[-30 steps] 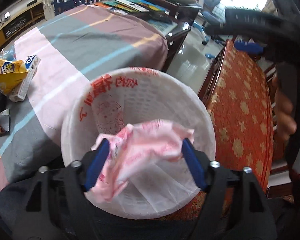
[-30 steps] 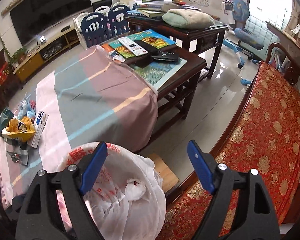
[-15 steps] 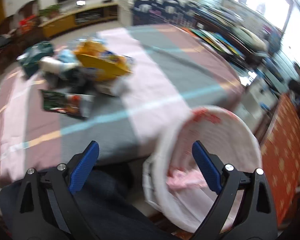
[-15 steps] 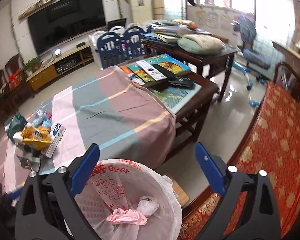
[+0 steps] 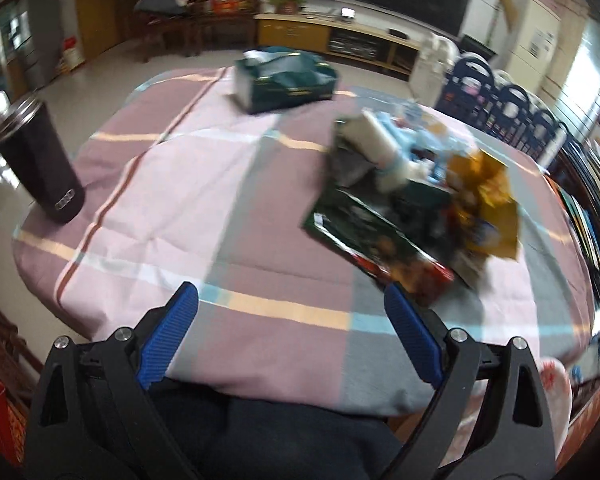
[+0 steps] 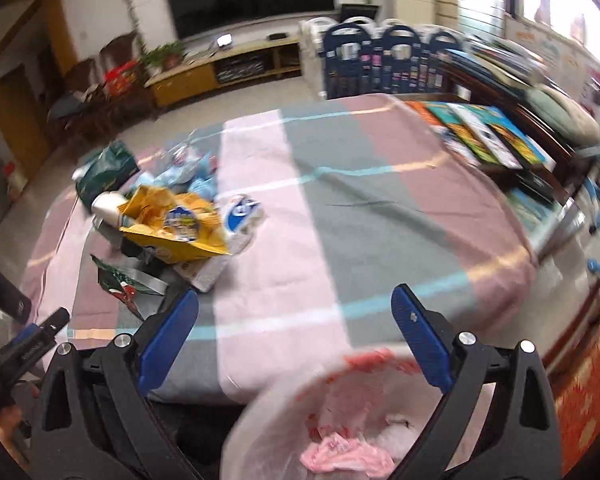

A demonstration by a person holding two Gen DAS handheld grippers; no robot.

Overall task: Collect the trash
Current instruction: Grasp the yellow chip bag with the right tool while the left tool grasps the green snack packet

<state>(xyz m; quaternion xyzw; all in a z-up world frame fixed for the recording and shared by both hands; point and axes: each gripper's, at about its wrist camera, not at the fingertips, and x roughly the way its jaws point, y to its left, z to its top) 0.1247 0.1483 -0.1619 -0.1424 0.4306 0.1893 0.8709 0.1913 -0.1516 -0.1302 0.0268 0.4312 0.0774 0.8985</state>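
left gripper [image 5: 291,334]: black plastic frame with ribbed blue pads, jaws spread wide with nothing between them, hanging over the near edge of the table
right gripper [image 6: 294,334]: same build, jaws also wide apart and empty, sitting above the bin's far rim
tablecloth [image 5: 204,184]: soft woven cloth in big pink, mauve and grey blocks with thin cream and light blue stripes, draped over the rounded table edge
trash pile [image 5: 416,208]: crinkly foil and plastic wrappers heaped on the cloth, pretty smeared by motion blur in the left view so single pieces are hard to split up
yellow chip bag [image 6: 176,226]: shiny crumpled foil on top of the pile, has a round blue logo but I can't read it
green wrapper [image 5: 376,248]: flat glossy dark green packet with red at its near end, lying at the near side of the pile, print too blurry to read
white carton [image 6: 228,240]: small box with a blue round mark, tucked right beside the chip bag, text unreadable
trash bin [image 6: 284,412]: round, lined with thin white plastic bag with red print, only its far half shows, sits below the table edge
pink wrapper [image 6: 346,458]: crumpled, lying inside the bin
tissue box [image 5: 286,80]: dark green card, far side of table, well apart from the pile
tumbler [image 5: 40,164]: tall dark cylinder, metal rim, four-ring logo near its base, at the left edge
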